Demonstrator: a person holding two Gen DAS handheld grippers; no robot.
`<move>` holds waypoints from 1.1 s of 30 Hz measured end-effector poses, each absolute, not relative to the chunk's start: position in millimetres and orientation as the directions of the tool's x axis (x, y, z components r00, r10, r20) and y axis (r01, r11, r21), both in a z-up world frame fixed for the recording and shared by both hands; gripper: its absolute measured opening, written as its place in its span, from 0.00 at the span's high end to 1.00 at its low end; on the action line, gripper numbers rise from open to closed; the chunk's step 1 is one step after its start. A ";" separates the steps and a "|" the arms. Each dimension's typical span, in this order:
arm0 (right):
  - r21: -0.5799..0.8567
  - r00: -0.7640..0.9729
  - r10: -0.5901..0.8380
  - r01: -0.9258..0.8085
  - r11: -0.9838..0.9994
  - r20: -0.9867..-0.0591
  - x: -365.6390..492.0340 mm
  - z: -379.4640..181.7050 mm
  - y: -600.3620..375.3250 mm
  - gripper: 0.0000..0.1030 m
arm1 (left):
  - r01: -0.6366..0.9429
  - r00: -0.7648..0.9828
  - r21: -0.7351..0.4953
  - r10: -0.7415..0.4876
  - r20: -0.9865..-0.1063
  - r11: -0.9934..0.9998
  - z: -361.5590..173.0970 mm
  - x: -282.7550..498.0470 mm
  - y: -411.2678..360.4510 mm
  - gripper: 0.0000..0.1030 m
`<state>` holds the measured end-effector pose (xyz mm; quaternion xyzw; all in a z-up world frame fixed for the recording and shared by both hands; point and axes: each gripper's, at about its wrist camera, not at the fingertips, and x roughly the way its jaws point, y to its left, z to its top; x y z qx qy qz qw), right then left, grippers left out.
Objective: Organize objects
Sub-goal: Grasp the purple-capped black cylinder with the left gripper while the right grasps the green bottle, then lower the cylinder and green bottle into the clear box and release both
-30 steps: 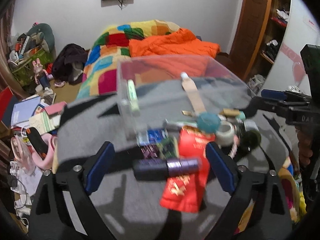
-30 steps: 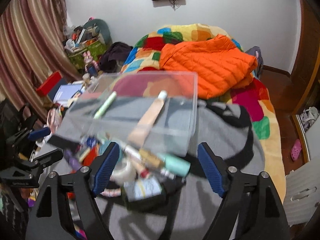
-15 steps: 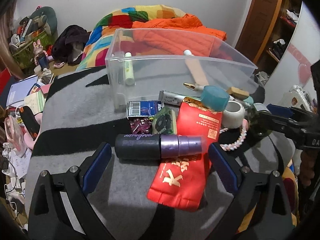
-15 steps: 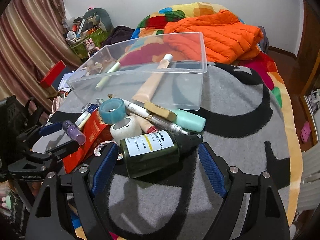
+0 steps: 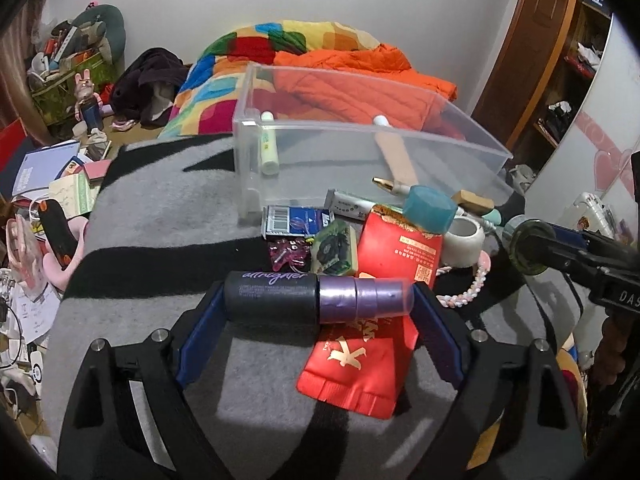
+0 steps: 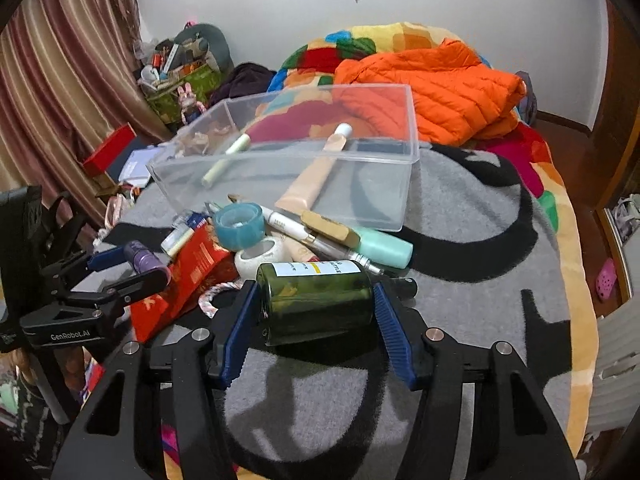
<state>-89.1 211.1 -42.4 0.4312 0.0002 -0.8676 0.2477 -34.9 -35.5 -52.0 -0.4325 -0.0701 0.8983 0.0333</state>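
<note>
Both tongs are now gripping after closing: left gripper (image 5: 318, 304) clamping the purple spray bottle (image 5: 318, 298), right gripper (image 6: 316, 308) the green bottle (image 6: 316, 300), ready for lifting toward the clear bin (image 5: 360, 136) ahead.

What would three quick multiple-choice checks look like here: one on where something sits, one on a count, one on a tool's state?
1. Where does the blue tape roll sit?
A. inside the clear bin
B. in the pile in front of the clear bin
C. on the orange jacket

2. How many tubes lie inside the clear bin?
A. none
B. two
C. five

3. What is the right tool doing?
A. closed on the green bottle
B. open above the bin
C. holding the red packet

Answers:
1. B, it rests on the clutter outside the bin's near wall.
2. B, a pale green tube and a beige tube.
3. A, both pads press the green bottle.
</note>
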 end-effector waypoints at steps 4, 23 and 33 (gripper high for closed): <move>0.197 -0.555 -0.426 0.424 -0.884 -0.715 -86.2 -23.4 216.6 0.47 | 0.010 -0.653 -0.152 0.109 -0.749 -0.988 -37.5 -31.6 -40.0 0.13; 0.187 -0.661 -0.421 0.397 -0.899 -0.621 -132.1 19.0 202.1 0.47 | -0.005 -0.755 -0.137 0.094 -0.650 -0.991 23.1 -77.9 -42.2 0.13; 0.157 -0.635 -0.396 0.400 -0.903 -0.664 -171.5 6.2 173.1 0.47 | -0.017 -0.708 -0.103 0.085 -0.701 -0.995 13.4 -126.7 -36.9 0.13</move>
